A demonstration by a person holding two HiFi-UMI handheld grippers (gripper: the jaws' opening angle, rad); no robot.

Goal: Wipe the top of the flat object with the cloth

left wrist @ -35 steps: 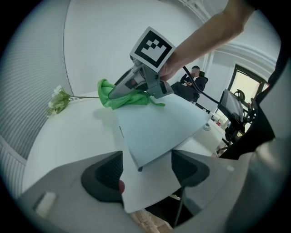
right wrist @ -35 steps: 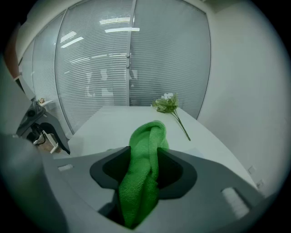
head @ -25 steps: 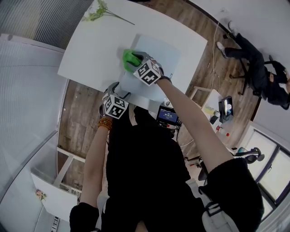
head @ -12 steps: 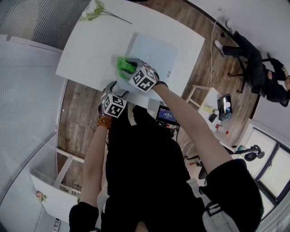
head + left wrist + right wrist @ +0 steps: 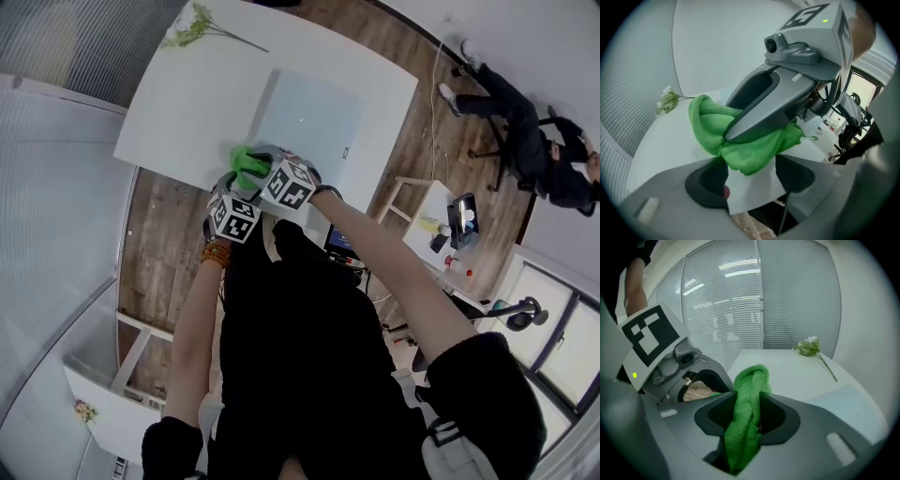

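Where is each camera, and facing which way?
Head view: on the head, steeply down at the white table; torso, both arms show.
Left gripper view: on the left gripper, jaws open, facing the green cloth.
Right gripper view: on the right gripper, jaws just closed further, pinching that cloth; left gripper beyond.
Shared: the cloth.

Green cloth beside pale flat object

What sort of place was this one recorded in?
Probably an office or lab workroom: a white table on a wood plank floor, slatted blinds along the walls, a seated person off to one side, and a small cluttered side table.
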